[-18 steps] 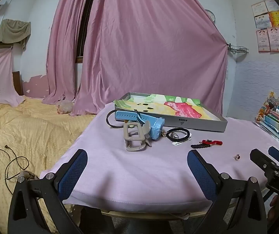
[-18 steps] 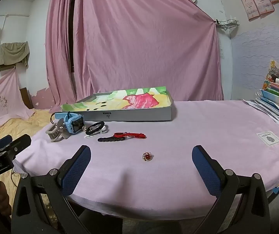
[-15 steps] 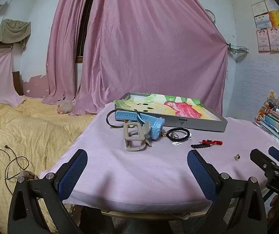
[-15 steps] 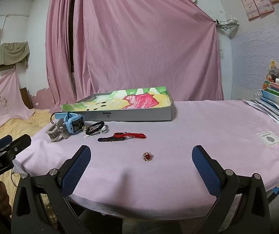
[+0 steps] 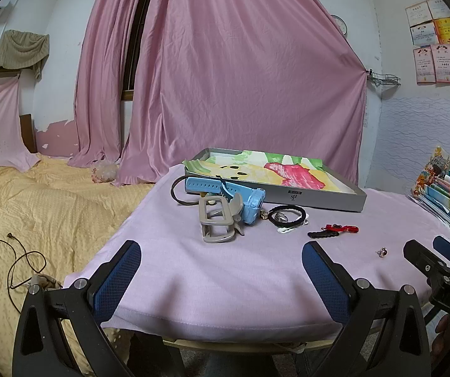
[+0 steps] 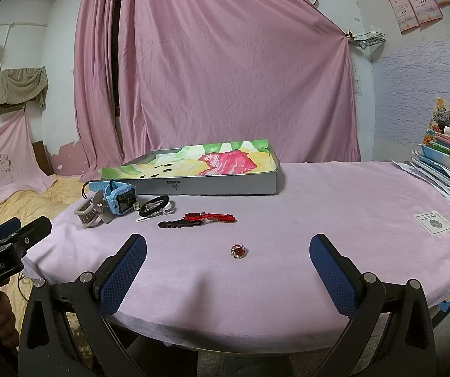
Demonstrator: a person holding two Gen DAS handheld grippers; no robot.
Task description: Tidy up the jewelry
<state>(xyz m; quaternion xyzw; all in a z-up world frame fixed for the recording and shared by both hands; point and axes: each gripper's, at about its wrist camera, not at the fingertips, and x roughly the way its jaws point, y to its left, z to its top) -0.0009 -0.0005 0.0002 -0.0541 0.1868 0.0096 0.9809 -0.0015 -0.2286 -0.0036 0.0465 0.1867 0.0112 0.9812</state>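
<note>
On the pink tablecloth lie a grey hair claw, a blue watch, a black hair tie, a red braided bracelet, a black clip and a small red-stone ring. Behind them stands a grey tray lined with a colourful picture. My left gripper is open at the table's near edge, short of the hair claw. My right gripper is open, with the ring just ahead between its fingers.
A stack of books and papers sits at the table's right side. A small white card lies on the cloth at right. A bed with a yellow cover and a loose cord is at left. Pink curtains hang behind.
</note>
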